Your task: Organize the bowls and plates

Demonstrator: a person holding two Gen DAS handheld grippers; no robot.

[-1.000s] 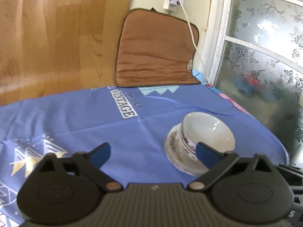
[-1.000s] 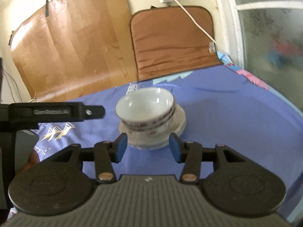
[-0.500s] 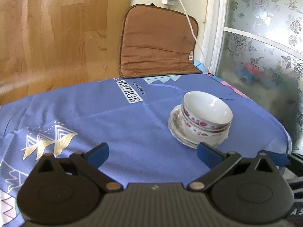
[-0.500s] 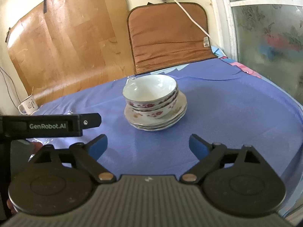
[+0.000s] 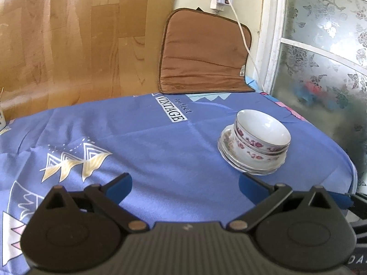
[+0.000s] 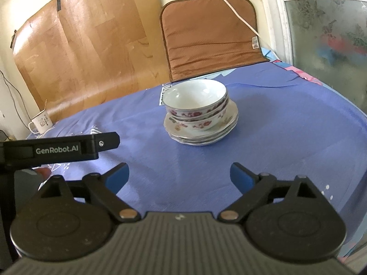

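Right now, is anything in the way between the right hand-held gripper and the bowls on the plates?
Nothing visible. Only bare blue tablecloth lies between the open right hand-held gripper and the stacked bowls on the plates. The left hand-held gripper sits off to the side, clear of that path.

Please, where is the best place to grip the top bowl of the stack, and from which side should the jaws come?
Probably the near rim of the top bowl, from above: one jaw inside, one outside. It sits nested in the lower bowl, so only its rim stands free.

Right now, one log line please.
left gripper: open, empty | right gripper: open, empty, just released | bowls: nested on plates | tablecloth
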